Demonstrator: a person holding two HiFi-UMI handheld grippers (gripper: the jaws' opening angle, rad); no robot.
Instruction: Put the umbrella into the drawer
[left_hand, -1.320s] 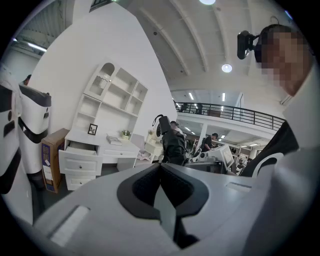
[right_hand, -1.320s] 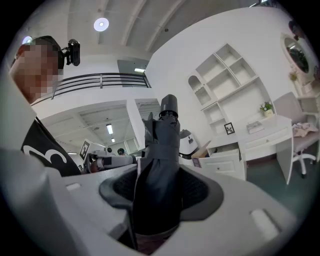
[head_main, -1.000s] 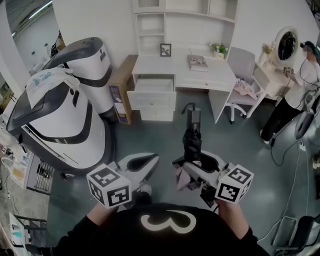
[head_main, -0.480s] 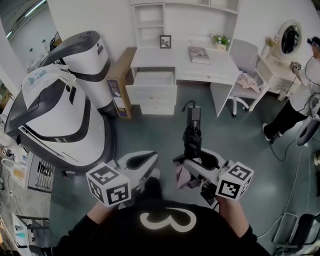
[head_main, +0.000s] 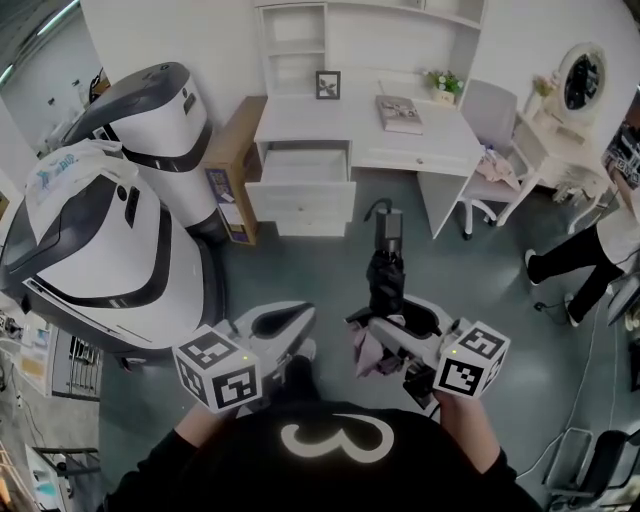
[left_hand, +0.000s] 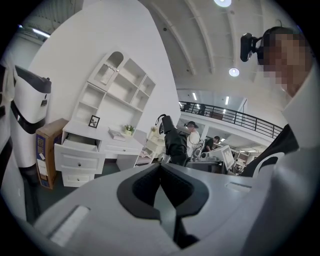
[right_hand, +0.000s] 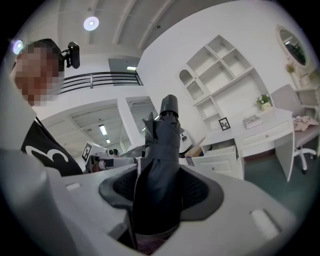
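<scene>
Right gripper (head_main: 386, 320) has its fingers (right_hand: 207, 192) clamped on the folded black umbrella (head_main: 384, 278), which I've got pointing out toward the white worktop (head_main: 425, 150). Left gripper (head_main: 298, 318) is empty, fingers pressed together, hanging just beside the right gripper. The top drawer (head_main: 302, 192) stands open under the worktop's left end, well apart from the umbrella. 1 person (head_main: 585, 262) stands off right.

Straight ahead of my right claw (head_main: 388, 322) a white desk (head_main: 330, 125) stands against the white wall (head_main: 175, 30), open shelves (head_main: 300, 40) above it. A pale chair (head_main: 487, 115) sits to its right on grey-green floor (head_main: 330, 265).
</scene>
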